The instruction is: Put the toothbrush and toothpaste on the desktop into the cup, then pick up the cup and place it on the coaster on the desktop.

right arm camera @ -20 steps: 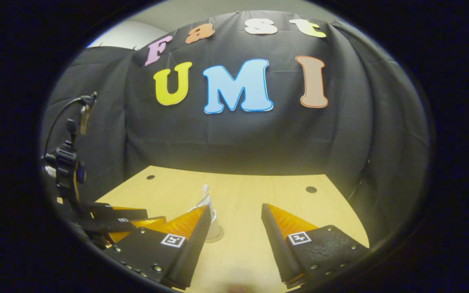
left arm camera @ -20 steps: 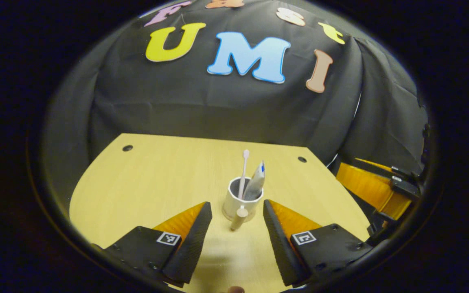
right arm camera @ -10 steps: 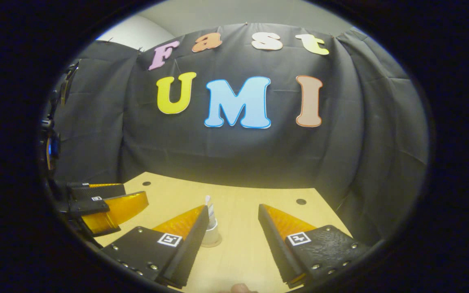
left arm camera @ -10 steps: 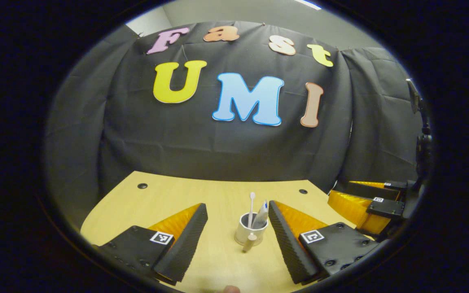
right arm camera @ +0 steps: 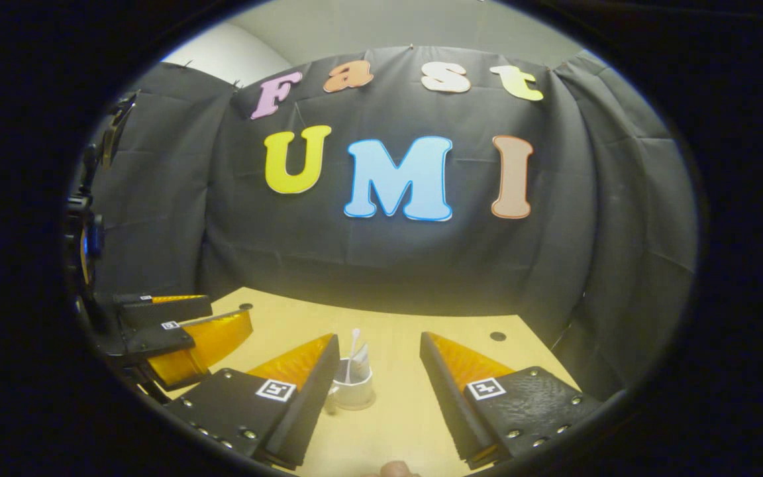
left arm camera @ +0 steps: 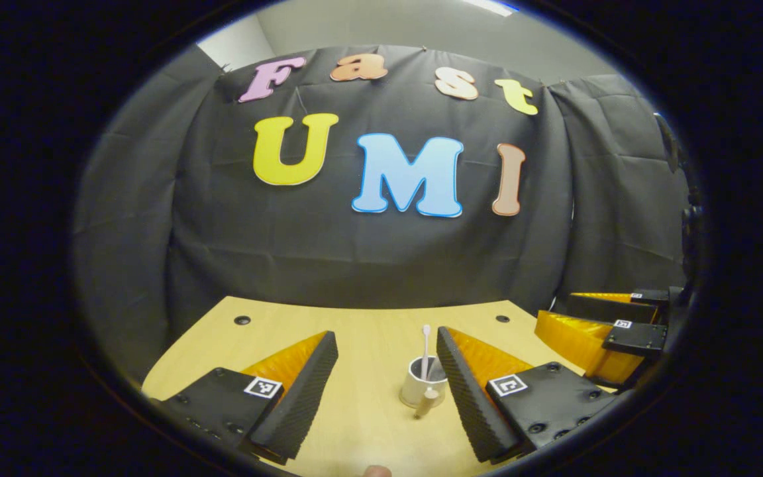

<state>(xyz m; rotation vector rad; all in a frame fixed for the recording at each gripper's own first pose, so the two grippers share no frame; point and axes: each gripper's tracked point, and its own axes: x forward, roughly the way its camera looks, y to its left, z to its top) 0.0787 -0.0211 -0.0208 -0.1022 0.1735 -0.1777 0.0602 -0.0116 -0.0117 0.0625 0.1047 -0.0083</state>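
A white cup (left arm camera: 416, 392) with a short wooden handle (left arm camera: 425, 404) stands upright on the yellow desktop (left arm camera: 361, 424). A white toothbrush (left arm camera: 426, 350) stands in it, its head up. The toothpaste tube (right arm camera: 361, 356) leans beside the toothbrush (right arm camera: 354, 350) in the cup (right arm camera: 354, 392). A thin pale disc, which looks like the coaster (right arm camera: 372, 401), shows under the cup's base. My left gripper (left arm camera: 387, 338) is open, nearer than the cup and apart from it; its right finger hides the cup's right edge. My right gripper (right arm camera: 379, 339) is open with nothing between its fingers, the cup by its left finger.
The black cloth wall closes the far side of the desk. Two small dark holes (left arm camera: 242, 320) (left arm camera: 502, 318) mark the desk's far corners. The right gripper (left arm camera: 610, 326) hangs at the desk's right edge, the left gripper (right arm camera: 179, 324) at its left edge, with a hand-held rig (right arm camera: 87, 232) above.
Both grippers have drawn back from the cup and tilted up, so the cup looks smaller and lower. The cup with the toothbrush and toothpaste has stayed put. Both stay open.
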